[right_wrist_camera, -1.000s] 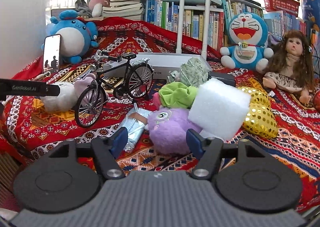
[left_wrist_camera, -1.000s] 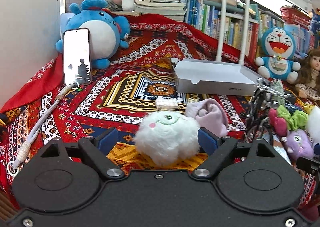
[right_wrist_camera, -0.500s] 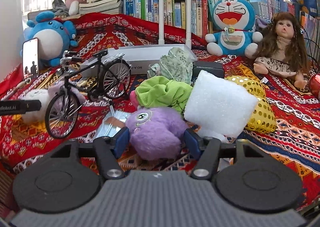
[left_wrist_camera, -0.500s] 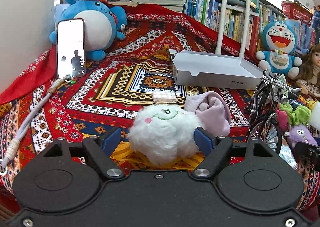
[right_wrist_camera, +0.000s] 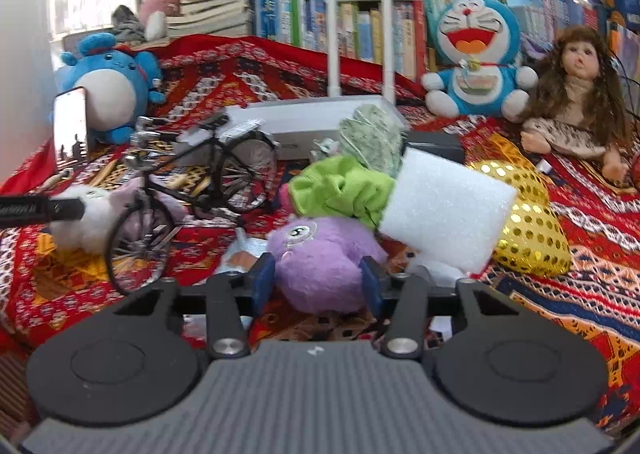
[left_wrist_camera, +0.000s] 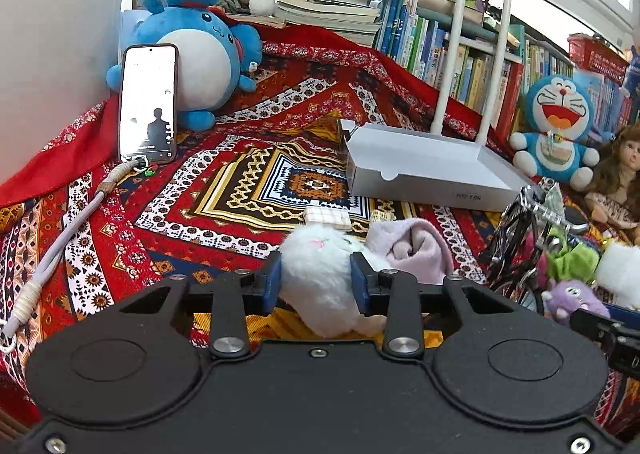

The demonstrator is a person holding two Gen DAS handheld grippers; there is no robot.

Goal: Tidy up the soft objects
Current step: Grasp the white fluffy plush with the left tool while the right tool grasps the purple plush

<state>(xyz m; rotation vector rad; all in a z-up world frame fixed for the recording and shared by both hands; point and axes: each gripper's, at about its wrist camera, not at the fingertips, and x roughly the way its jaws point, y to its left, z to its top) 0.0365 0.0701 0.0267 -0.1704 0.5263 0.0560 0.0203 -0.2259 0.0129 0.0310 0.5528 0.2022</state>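
Observation:
My left gripper (left_wrist_camera: pixel 316 282) is shut on a white fluffy plush (left_wrist_camera: pixel 320 274) lying on the patterned red cloth, with a pale pink cloth (left_wrist_camera: pixel 412 250) just right of it. My right gripper (right_wrist_camera: pixel 316 282) is shut on a purple plush (right_wrist_camera: pixel 324 262). Behind the purple plush lie a green scrunchie (right_wrist_camera: pixel 344 190), a white foam block (right_wrist_camera: pixel 444 210) and a gold sequin pillow (right_wrist_camera: pixel 528 226). The white plush (right_wrist_camera: pixel 88 214) and the left gripper's tip also show at the left of the right wrist view.
A grey flat box (left_wrist_camera: pixel 424 170) sits mid-cloth. A black model bicycle (right_wrist_camera: pixel 196 190) stands between the two plushes. A phone (left_wrist_camera: pixel 148 102) leans on a blue plush (left_wrist_camera: pixel 196 54). A Doraemon toy (right_wrist_camera: pixel 476 58), a doll (right_wrist_camera: pixel 576 94) and bookshelves stand behind.
Both grippers have closed: the left onto the white plush, the right onto the purple plush. Both moved slightly forward.

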